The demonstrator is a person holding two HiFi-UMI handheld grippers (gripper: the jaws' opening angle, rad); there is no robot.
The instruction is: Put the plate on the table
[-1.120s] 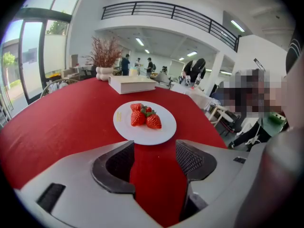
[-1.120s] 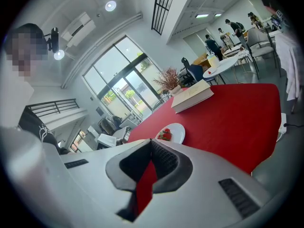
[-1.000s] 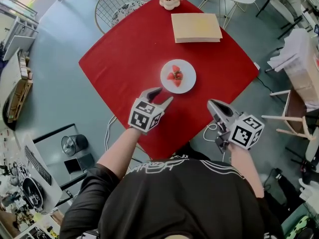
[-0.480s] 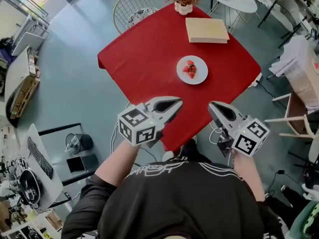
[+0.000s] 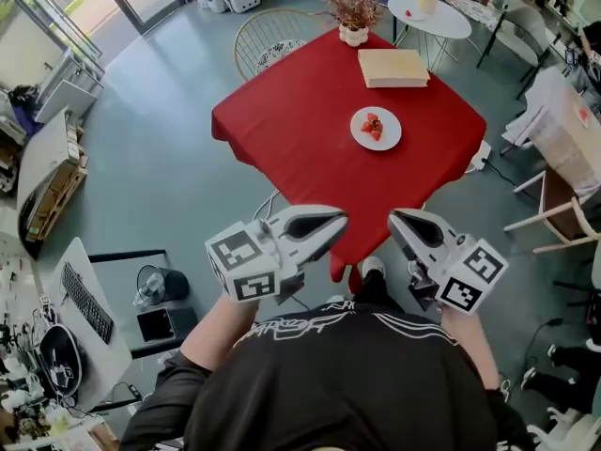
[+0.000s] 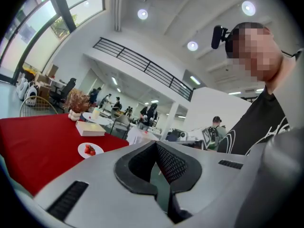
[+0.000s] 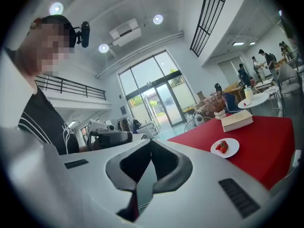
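Observation:
A white plate with strawberries rests on the red table, right of its middle. It also shows as the plate in the left gripper view and the plate in the right gripper view. My left gripper is held close to the body, short of the table's near corner, shut and empty. My right gripper sits beside it, also shut with nothing in it. In the gripper views the left gripper and right gripper show their jaws closed together.
A tan book and a potted dried plant sit at the table's far side. A wire chair and a round white table stand behind it. A wooden chair is at the right, a desk with a keyboard at the left.
The left gripper's jaws have gone from open to shut. Both grippers have drawn back from the table, which now lies farther away in the head view. The plate has stayed put.

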